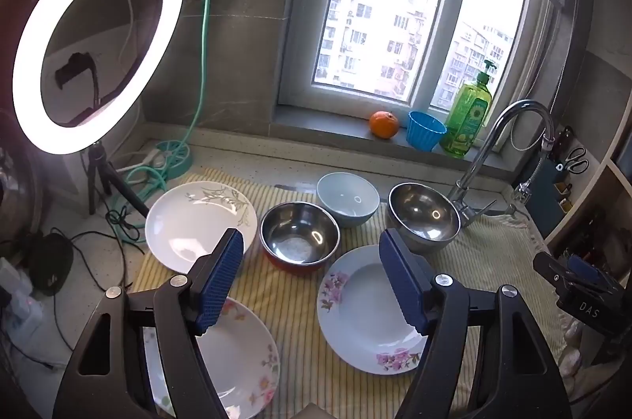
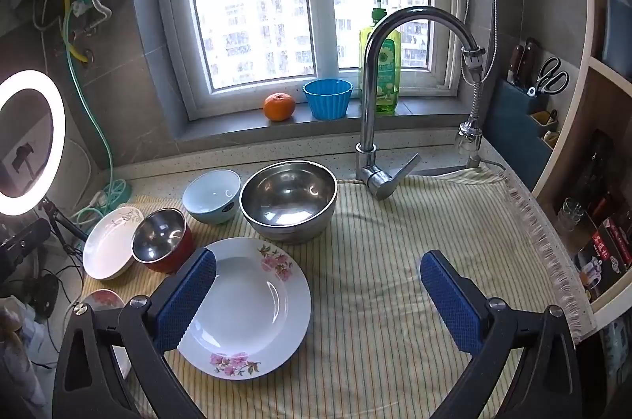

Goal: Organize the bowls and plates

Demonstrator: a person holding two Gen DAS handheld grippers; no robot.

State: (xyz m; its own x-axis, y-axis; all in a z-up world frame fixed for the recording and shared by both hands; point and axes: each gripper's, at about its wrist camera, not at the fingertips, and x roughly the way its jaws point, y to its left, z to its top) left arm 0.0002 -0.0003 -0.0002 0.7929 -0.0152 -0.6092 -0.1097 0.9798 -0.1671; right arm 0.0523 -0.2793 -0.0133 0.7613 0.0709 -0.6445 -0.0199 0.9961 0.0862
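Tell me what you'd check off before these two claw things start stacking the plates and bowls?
1. Left gripper open and empty: ok, jaws spread wide, nothing between them.
2. Right gripper open and empty: ok.
3. Pink-flowered plate free to lift: ok, it lies flat on the striped cloth with nothing on it.
4. Bowls empty before nesting: ok for the large steel bowl and the pale blue bowl; cannot tell for the red-sided steel bowl, which shows a pale patch at its bottom.
5. Faucet clear of the large steel bowl: cannot tell; it stands close beside it.
6. Bare cloth to stack on: ok, on the right side.
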